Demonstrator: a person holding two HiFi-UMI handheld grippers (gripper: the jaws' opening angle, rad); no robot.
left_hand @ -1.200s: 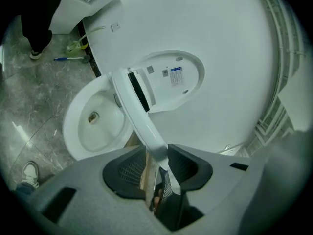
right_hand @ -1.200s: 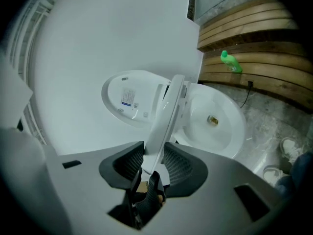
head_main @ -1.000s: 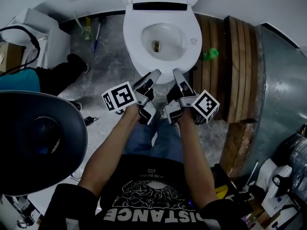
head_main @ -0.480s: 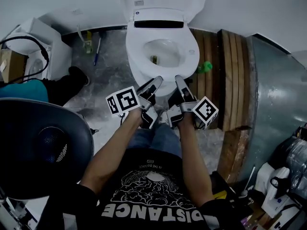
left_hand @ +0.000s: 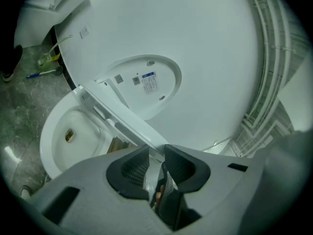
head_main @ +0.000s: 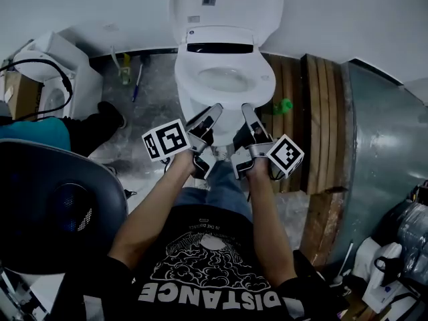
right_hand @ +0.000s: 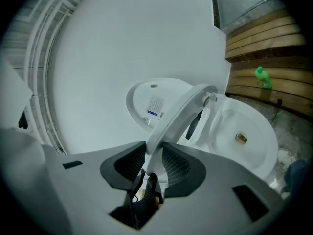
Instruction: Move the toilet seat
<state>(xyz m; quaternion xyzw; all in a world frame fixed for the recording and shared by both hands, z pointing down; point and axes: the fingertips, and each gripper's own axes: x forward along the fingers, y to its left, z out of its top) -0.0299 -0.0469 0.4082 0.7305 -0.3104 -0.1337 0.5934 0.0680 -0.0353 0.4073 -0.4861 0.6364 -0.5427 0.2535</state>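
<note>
Head view, task's thing: the toilet seat (head_main: pixel 266 77) is found over the bowl (head_main: pixel 224 80), in front of the lid (head_main: pixel 224 2), which stands upright against the wall.
Head view, tools: the left tool (head_main: pixel 212 111) and the right tool (head_main: pixel 246 110) are set side by side at the seat's front edge, the left one nearer the wooden slats' far side and the right one nearer the wooden slats (head_main: pixel 321 105).
Left gripper view, grip: the front rim of the toilet seat (left_hand: pixel 117 116) is clamped between the ribbed pads of the left tool (left_hand: pixel 156 153). The jaws have just been closing, with the rim between them.
Left gripper view, seat's place: the seat is seen tilted, clear of the bowl (left_hand: pixel 73 131) and short of the lid (left_hand: pixel 142 84).
Right gripper view, grip: the rim of the toilet seat (right_hand: pixel 182 112) is likewise gripped by the right tool (right_hand: pixel 154 148), whose jaws have also just been closing on it.
Right gripper view, surroundings: the bowl (right_hand: pixel 247 131) lies open at the right and the lid (right_hand: pixel 149 99) behind. A small green object (right_hand: pixel 263 77) is seen by the slats.
Step in hand: the lift is judged to be under way, the seat being carried partway between bowl and lid.
Next move: both grips should be kept firm and level with each other, and the seat swung on its hinge up to the lid before anything is let go.
</note>
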